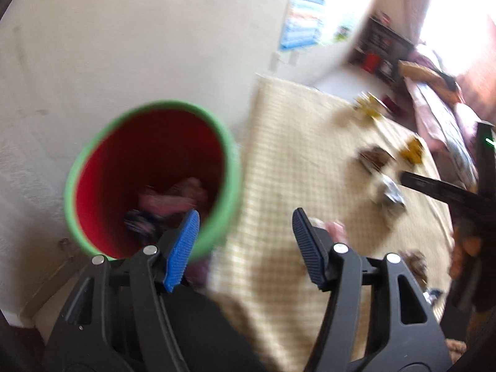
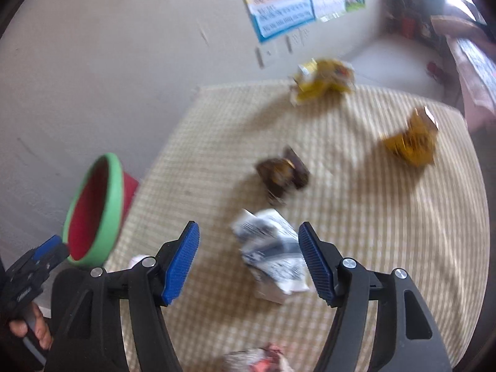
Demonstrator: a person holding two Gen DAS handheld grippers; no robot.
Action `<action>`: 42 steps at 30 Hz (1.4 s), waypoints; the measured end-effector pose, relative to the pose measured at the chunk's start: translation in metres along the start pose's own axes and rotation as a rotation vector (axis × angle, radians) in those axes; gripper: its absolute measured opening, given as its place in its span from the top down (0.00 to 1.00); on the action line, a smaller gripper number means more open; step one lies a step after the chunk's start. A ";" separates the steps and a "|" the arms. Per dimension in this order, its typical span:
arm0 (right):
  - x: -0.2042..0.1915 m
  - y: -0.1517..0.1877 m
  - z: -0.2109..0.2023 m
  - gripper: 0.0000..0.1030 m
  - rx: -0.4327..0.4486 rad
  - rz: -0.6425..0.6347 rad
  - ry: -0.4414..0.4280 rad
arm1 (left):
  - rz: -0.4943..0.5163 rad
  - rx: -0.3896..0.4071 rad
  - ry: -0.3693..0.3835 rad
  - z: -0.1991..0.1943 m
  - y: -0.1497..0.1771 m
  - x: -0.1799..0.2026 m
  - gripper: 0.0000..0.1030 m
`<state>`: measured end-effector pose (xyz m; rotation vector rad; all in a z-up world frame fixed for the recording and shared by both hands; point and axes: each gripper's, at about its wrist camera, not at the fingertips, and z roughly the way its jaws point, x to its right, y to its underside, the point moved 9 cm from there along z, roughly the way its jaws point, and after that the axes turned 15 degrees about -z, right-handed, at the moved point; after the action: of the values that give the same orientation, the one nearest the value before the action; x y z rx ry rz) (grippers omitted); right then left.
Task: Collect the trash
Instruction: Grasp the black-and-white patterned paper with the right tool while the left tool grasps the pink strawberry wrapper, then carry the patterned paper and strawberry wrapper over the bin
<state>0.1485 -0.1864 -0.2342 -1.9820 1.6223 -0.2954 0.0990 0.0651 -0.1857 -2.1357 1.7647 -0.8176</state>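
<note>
A red bin with a green rim (image 1: 152, 179) stands on the floor beside a checked mat (image 1: 294, 142); pink and dark wrappers (image 1: 173, 200) lie in its bottom. My left gripper (image 1: 246, 217) is open and holds nothing, its blue pad over the bin's near rim. My right gripper (image 2: 249, 228) is open above the mat (image 2: 372, 232). A crumpled white-and-black wrapper (image 2: 269, 257) lies on the mat between its fingers, with a gap to the left pad. A brown wrapper (image 2: 282, 170), a yellow one (image 2: 322, 79) and an orange one (image 2: 409, 142) lie farther out.
The bin (image 2: 93, 207) sits off the mat's left edge, near a plain wall with posters (image 2: 279, 3). A hand (image 2: 31, 328) holds the left gripper (image 2: 51, 246) beside it. A pink-white scrap (image 2: 257, 359) lies close below. Dark shelves (image 1: 381, 49) and bedding (image 1: 440, 117) stand far right.
</note>
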 end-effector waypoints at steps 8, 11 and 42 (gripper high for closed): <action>0.013 0.031 0.015 0.52 -0.029 0.063 -0.075 | 0.117 -0.133 0.027 0.033 0.047 0.058 0.42; 0.014 0.032 -0.001 0.52 0.020 0.069 -0.088 | 0.134 -0.166 0.014 0.043 0.057 0.065 0.42; -0.050 0.016 -0.105 0.52 0.254 0.066 -0.177 | 0.080 0.069 0.036 -0.017 0.008 0.074 0.54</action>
<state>0.0705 -0.1691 -0.1482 -1.7106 1.4571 -0.2780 0.0906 -0.0048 -0.1568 -2.0054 1.7992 -0.8881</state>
